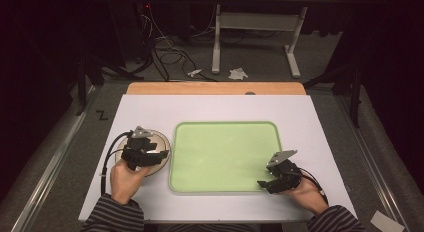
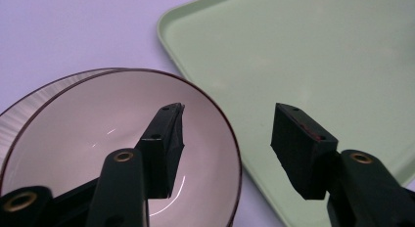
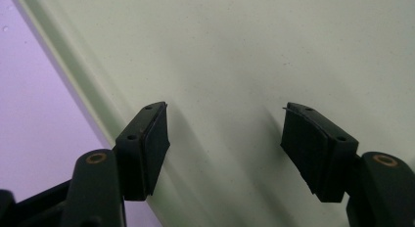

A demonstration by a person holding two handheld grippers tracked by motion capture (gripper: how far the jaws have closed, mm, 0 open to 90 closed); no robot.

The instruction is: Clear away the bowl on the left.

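Beneath the left hand-held gripper [image 2: 227, 134] (jaws apart) sits the bowl [image 2: 73, 134], rim between them

The tray [image 1: 226, 157] lies bare and passable; the bowl [image 1: 161, 140] crowds its left edge.

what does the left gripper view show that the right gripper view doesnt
The left gripper view alone has the bowl, pale inside with a dark rim, and one jaw of the open left gripper hangs over its hollow. The right gripper view alone has the open right gripper, its jaws over the tray floor. Both show the green tray and the white table beside its rim.
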